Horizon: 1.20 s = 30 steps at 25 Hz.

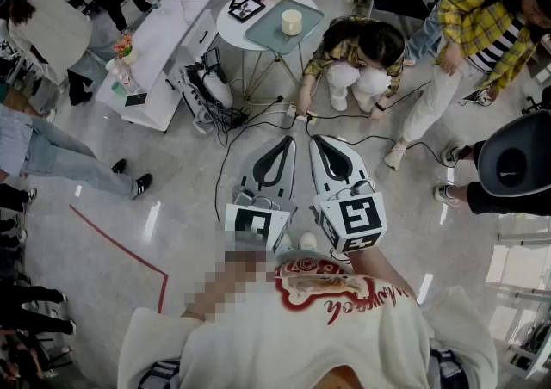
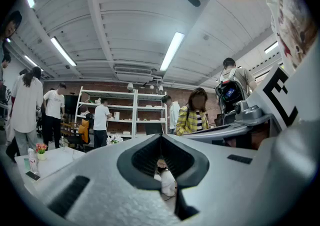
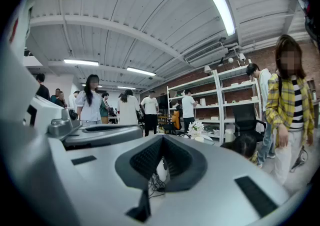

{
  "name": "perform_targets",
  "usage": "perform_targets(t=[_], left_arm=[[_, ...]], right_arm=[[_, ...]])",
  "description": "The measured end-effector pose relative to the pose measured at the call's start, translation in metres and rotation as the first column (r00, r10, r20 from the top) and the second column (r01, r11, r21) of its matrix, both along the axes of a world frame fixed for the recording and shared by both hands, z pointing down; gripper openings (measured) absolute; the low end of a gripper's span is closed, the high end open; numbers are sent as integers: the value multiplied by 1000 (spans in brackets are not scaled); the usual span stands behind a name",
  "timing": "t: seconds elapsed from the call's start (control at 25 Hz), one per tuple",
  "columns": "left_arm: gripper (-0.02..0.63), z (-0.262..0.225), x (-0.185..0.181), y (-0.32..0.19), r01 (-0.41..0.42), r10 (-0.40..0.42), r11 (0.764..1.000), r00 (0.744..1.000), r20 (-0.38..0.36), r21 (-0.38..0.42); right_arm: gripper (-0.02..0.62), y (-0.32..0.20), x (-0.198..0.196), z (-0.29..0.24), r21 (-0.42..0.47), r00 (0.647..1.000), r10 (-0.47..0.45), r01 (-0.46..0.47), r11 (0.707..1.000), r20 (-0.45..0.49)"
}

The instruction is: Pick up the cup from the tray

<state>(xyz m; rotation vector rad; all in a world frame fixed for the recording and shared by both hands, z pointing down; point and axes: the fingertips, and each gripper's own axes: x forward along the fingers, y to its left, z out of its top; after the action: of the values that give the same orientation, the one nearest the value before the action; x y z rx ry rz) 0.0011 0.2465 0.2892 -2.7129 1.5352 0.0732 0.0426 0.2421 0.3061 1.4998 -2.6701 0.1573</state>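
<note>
Two grippers, both pressed together and empty, well short of the one round table (image 1: pixel 228 31).

Left of the table stands one long white bench (image 1: pixel 164 43). On it lie one black square frame (image 1: pixel 245 7) and one smooth grey-green tray (image 1: pixel 263 34) with rounded corners, bearing one pale cylindrical cup (image 1: pixel 292 22). Right of it, one person (image 1: pixel 357 56) crouches. Below it, the left gripper (image 1: pixel 284 145) and right gripper (image 1: pixel 320 145) lie side by side, matte grey shells.

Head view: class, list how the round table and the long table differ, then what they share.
The round table is circular; the long table is rectangular. The round table bears a tray with a cup; the long table has neither. Both are white.
</note>
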Motion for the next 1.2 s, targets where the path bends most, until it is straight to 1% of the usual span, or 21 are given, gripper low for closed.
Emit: perform_targets(t=[0.2, 0.4, 0.56, 0.68, 0.8, 0.92, 1.08, 1.2], left_arm=[[14, -10, -2, -3, -1, 1, 1000, 1000, 1, 10], [14, -4, -2, -2, 4, -5, 999, 999, 42, 40], [15, -2, -1, 1, 4, -4, 1000, 999, 34, 22], [15, -2, 3, 1, 4, -5, 1000, 999, 36, 30], [14, -6, 7, -3, 9, -10, 1000, 999, 31, 17], [15, -6, 8, -8, 12, -13, 1000, 1000, 25, 21], [14, -3, 12, -13, 23, -24, 999, 999, 28, 26], [15, 4, 18, -16, 29, -29, 1000, 999, 40, 5]], right_arm=[[20, -3, 0, -9, 5, 1000, 6, -6, 1000, 9], [20, -1, 4, -8, 7, 1000, 11, -12, 1000, 9], [20, 1, 4, -8, 10, 1000, 13, -13, 1000, 16], [21, 1, 8, -9, 24, 999, 23, -24, 999, 29], [20, -3, 12, -13, 33, 999, 31, -32, 999, 34], [21, -9, 16, -16, 40, 999, 33, -34, 999, 35], [21, -15, 21, -17, 46, 999, 27, -29, 999, 38], [21, -20, 26, -13, 44, 999, 24, -26, 999, 39]])
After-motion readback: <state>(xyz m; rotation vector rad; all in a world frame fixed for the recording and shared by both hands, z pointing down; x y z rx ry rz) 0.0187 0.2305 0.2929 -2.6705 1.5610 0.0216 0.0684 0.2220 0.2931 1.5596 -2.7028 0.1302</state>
